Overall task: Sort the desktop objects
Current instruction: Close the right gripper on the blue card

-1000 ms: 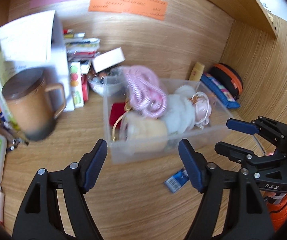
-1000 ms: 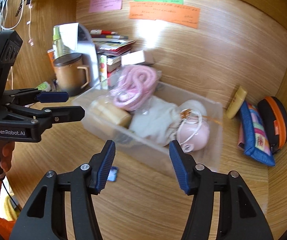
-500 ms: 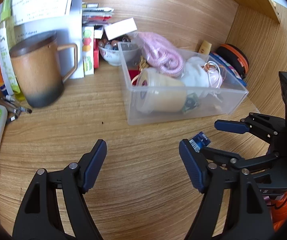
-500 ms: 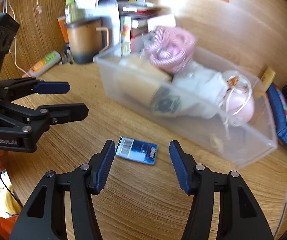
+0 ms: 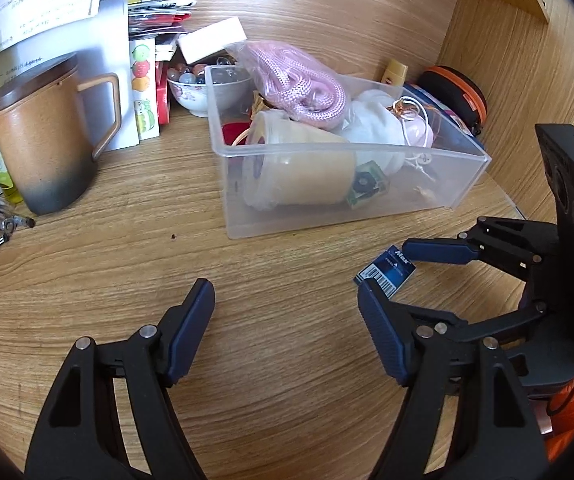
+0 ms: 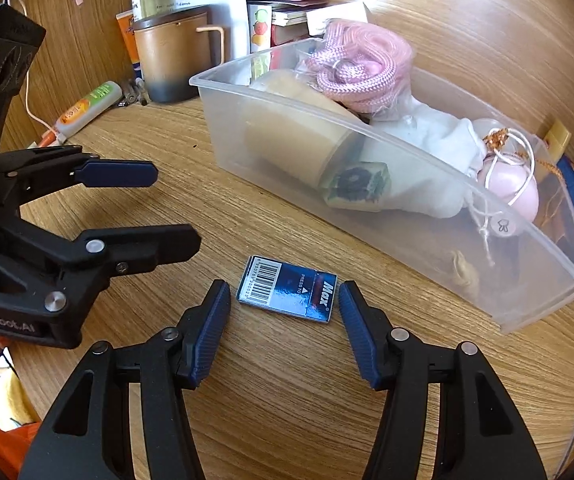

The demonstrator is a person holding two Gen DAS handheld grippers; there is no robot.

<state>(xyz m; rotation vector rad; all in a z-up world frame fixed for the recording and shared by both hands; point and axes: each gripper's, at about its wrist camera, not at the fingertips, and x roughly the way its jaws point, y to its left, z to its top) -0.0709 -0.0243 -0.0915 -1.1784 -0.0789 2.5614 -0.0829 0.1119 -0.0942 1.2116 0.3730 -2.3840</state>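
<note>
On the wooden tabletop (image 6: pixel 287 380), just in front of the clear plastic bin (image 6: pixel 427 240), lies a small blue box (image 6: pixel 287 289) marked "Max". Right tool (image 6: pixel 284 312) spreads wide, its pads flanking the box without touching. Left tool (image 5: pixel 285 328) is wide too, holding nothing, beside a brown mug (image 5: pixel 43 148).

Blue barcoded staple box (image 6: pixel 285 289), pink braided rope (image 6: pixel 361 68), clear bin (image 6: pixel 427 216), brown-to-grey mug (image 5: pixel 45 140), wood-grain desk (image 5: pixel 127 272)

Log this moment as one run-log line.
phase: pre-grasp | right claw: open, straddling blue staple box on desk | left claw: open, empty | clear bin: behind box, full
</note>
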